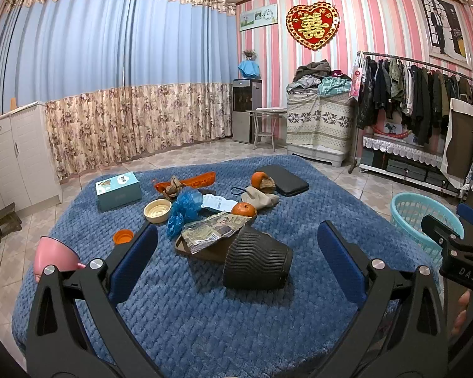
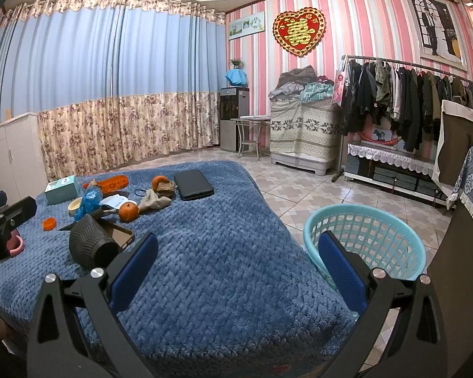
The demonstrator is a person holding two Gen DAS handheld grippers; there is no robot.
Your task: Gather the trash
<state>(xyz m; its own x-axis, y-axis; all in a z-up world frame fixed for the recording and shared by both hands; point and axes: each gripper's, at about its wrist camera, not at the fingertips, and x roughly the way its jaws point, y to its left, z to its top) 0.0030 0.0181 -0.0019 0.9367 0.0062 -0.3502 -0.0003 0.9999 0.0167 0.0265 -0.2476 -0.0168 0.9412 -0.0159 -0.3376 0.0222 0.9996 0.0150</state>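
Note:
Trash lies on a blue blanket [image 1: 205, 308]: a crumpled printed wrapper [image 1: 213, 228], a blue plastic bag [image 1: 184, 206], an orange wrapper [image 1: 194, 182], crumpled brown paper [image 1: 172, 187] and a white slip [image 1: 219, 203]. My left gripper [image 1: 236, 261] hangs open just short of a black ribbed cup [image 1: 257, 260] lying on its side. My right gripper [image 2: 238, 266] is open over bare blanket [image 2: 224, 252], with a turquoise basket [image 2: 364, 241] on the floor beside its right finger. The left gripper also shows in the right view [image 2: 3, 217].
Also on the blanket: two oranges [image 1: 243, 209], a teal box [image 1: 118, 190], a cream bowl [image 1: 157, 210], an orange lid [image 1: 123, 237], a pink cup [image 1: 52, 256], a black case [image 1: 282, 179], a beige cloth [image 1: 260, 197]. A tiled floor and clothes rack [image 2: 403, 94] lie right.

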